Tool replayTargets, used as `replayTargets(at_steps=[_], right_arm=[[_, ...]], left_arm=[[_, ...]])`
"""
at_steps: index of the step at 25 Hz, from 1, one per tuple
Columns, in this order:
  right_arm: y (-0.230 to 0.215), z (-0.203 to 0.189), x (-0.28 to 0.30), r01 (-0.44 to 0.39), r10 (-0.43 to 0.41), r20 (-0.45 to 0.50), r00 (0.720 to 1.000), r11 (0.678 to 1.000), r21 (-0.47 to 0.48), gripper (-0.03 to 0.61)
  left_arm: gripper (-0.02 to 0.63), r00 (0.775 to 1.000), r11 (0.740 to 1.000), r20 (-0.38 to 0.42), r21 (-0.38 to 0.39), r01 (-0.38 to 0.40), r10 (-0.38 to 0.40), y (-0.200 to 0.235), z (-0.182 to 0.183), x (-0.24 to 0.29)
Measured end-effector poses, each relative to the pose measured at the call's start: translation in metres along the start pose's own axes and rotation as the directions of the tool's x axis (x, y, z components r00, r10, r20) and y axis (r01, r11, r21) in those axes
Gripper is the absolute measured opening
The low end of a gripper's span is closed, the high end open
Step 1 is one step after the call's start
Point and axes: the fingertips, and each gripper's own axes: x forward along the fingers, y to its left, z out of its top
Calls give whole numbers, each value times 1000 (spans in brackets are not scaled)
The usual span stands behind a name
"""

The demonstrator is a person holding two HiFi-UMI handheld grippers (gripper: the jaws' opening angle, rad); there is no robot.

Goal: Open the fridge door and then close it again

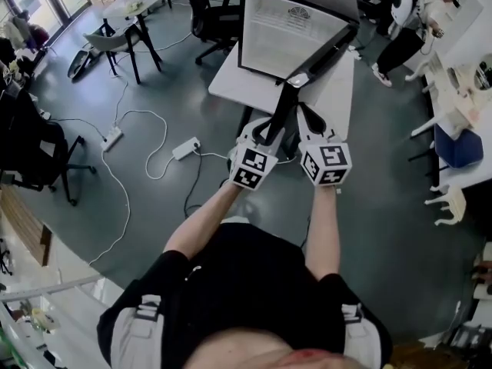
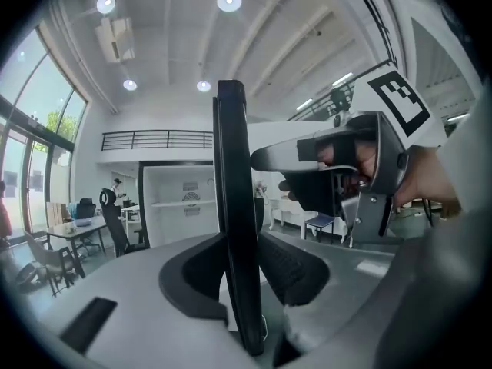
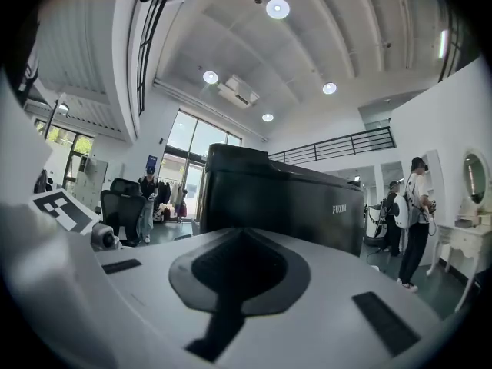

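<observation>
My left gripper (image 2: 243, 279) has its jaws apart. The free edge of the door (image 2: 231, 175) stands upright between the ribbed black pads (image 2: 296, 271), not pinched. The door is a thin, glossy black slab, open wide from the fridge (image 1: 296, 29), with its long edge vertical and its free end pointing back toward me. My right gripper (image 3: 240, 279) is in front of the fridge beside that edge, jaws pressed together on nothing, facing the smooth black boxy shell. The fridge sits on a white table (image 1: 231, 75), its pale ribbed interior exposed.
</observation>
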Motion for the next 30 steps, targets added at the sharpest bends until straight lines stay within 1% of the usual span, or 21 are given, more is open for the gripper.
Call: replayTargets(at_steps=[5,8,11,15,20,23,25,27,30], right_arm=[[12,-5,21,-40,40,0,999,999,-3,-6],[19,-6,44,-72,72,6,997,997,-13,-6],[29,0,80,-87,88,15,996,996,-33,-6],[37,3,140,-86,87,37,995,996,-30,-6],[38,3,224,-59,61,33,998,997,-41,-6],[32,2,268,-20,21,11,1000,999,-38,-6],[22,4,291,14,-13,7,1000,999,-30,-6],[12,6,314,52,-52,23,998,999,-13,-6],[-2,7,345,103,-103,33,994,995,-2,-6]], left_arm=[[107,1000,1000,4,-10,-4,4,23,-7,4],[109,1000,999,21,-48,-14,15,48,-8,7],[115,999,996,37,-86,-8,11,89,-8,15],[124,998,995,60,-90,35,-29,151,-8,33],[138,991,988,66,-99,121,-115,234,-7,67],[144,983,978,52,-97,183,-178,274,-5,93],[146,969,965,50,-92,245,-241,293,-3,112],[146,953,949,50,-82,304,-300,312,1,130],[149,935,933,31,-63,354,-353,338,5,156]])
